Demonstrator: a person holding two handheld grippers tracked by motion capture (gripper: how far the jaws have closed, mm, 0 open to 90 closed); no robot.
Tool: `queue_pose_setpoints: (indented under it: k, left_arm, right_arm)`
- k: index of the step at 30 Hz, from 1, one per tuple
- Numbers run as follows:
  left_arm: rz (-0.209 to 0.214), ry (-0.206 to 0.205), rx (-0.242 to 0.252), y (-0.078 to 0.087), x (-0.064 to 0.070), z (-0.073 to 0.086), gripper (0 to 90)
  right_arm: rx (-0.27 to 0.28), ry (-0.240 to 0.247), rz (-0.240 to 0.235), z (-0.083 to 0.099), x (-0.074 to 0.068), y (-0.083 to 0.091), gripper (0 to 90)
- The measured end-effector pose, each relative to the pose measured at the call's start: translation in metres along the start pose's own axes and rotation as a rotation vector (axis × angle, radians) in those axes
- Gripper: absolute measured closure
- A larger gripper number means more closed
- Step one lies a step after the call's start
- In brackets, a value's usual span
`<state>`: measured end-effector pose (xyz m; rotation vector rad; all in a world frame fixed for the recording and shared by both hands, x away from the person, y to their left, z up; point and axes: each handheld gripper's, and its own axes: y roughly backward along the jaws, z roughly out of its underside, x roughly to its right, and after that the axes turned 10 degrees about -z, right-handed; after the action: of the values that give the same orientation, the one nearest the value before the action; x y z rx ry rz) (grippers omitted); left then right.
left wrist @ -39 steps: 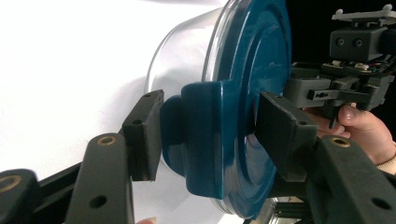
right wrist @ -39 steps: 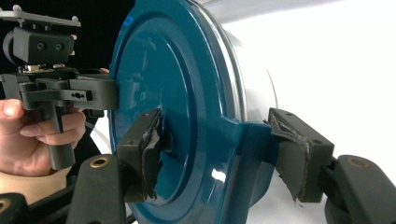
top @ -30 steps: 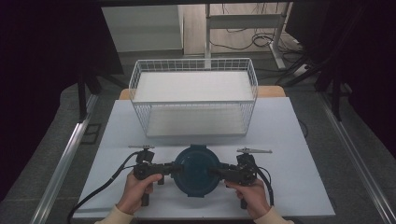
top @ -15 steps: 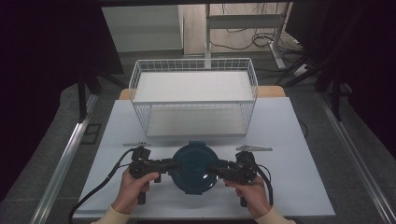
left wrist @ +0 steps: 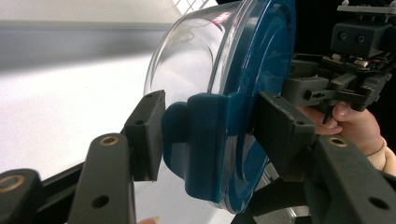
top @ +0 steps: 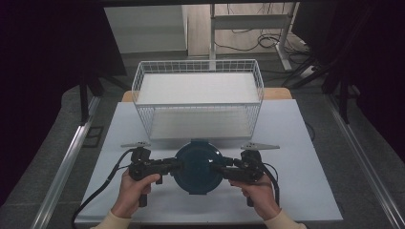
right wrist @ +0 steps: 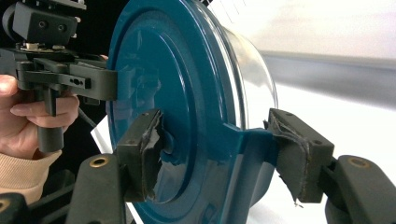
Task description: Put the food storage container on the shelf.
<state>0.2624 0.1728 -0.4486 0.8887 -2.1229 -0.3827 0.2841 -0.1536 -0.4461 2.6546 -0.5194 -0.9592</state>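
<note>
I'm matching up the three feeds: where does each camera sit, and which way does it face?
High view: above the person's side, looking forward and down at table, wire basket, both hands.
Left gripper view: rides the left gripper, facing the lidded container's clip.
Right gripper view: rides the right gripper, facing the opposite clip.
Shared: the container.

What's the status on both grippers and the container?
Left gripper and right gripper clamp opposite lid tabs. Blue-lidded clear container held between them. Wire basket stands just behind.
</note>
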Motion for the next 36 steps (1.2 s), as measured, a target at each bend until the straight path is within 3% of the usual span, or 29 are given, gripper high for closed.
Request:
queue_pose_setpoints:
  k: [8,19,36]
  left_arm:
    - [-0.003,-0.002,0.008,0.0,0.0,-0.013,44.3]
    - [-0.011,-0.045,0.038,0.013,0.01,-0.038,44.5]
    - [-0.013,-0.077,0.075,0.026,0.018,-0.081,45.0]
  right_arm:
    - [-0.009,0.028,0.007,-0.018,-0.001,0.001,37.1]
    - [-0.005,0.067,0.005,-0.047,-0.008,0.005,37.1]
    - [-0.002,0.138,-0.002,-0.096,-0.014,0.01,37.1]
